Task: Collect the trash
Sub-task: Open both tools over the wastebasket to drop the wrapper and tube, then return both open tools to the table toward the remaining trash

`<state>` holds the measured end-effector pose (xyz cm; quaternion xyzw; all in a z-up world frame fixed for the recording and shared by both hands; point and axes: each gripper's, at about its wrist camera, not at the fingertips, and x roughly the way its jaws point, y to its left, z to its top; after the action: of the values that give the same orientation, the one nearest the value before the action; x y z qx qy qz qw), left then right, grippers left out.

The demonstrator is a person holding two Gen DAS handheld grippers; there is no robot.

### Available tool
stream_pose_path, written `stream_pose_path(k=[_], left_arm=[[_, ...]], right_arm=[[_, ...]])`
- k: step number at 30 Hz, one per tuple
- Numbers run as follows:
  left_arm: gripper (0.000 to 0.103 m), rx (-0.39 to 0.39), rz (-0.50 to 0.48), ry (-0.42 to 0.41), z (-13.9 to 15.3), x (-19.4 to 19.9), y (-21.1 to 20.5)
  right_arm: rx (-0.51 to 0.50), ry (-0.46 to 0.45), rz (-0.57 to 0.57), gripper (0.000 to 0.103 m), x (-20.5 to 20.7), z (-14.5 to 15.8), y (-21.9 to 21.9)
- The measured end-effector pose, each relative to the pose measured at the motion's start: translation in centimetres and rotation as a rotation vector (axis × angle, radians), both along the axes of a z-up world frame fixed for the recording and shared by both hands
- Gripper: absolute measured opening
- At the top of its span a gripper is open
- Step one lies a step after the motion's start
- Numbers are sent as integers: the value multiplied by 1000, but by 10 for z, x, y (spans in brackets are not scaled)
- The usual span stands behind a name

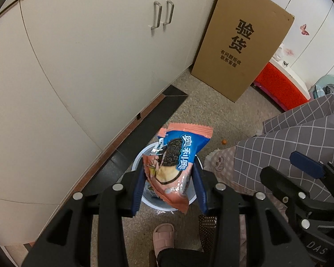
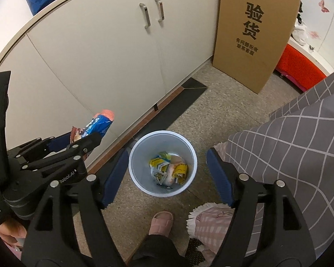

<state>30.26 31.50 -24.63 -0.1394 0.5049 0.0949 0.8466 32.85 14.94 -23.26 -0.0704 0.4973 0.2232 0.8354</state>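
One biscuit wrapper [image 1: 173, 166], Oreo-branded, clamped in left gripper [image 1: 169, 191] above white bin [image 2: 135, 155], long axis tilted upward-right; right gripper [image 2: 164, 173] spread, empty; cardboard box [image 2: 253, 31] printed 验货.

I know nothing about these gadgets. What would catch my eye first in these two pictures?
Probably the bright blue and pink cookie wrapper, pinched between the blue pads of the left gripper right above a white trash bin on the floor. In the right wrist view the right gripper stands with jaws wide and empty over that bin, which already holds crumpled yellow wrappers. Behind, a tall cardboard box leans against the cabinet.
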Motion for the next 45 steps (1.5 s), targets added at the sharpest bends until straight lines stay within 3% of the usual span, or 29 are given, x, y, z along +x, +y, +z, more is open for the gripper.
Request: stream_pose_path(k=[8, 9, 12, 13, 22, 33, 40, 45], left_arm=[[42, 4, -6, -6, 8, 8, -4], [46, 5, -5, -11, 9, 8, -5], [76, 4, 9, -20, 12, 10, -6], [78, 8, 19, -17, 13, 10, -6], [78, -9, 44, -42, 34, -7, -8], [78, 21, 58, -200, 107, -42, -35], [78, 61, -88, -277, 149, -44, -109], [78, 71, -251, -301, 165, -36, -188]], right_arm=[[10, -9, -28, 73, -2, 4, -10], [12, -9, -31, 73, -2, 5, -11], [19, -12, -43, 74, -3, 7, -16], [21, -15, -50, 75, -4, 9, -18], [47, -34, -68, 75, -13, 28, -29], [151, -143, -82, 75, -42, 93, -61], [182, -235, -162, 76, -61, 130, -127], [178, -284, -287, 77, -70, 144, -204]])
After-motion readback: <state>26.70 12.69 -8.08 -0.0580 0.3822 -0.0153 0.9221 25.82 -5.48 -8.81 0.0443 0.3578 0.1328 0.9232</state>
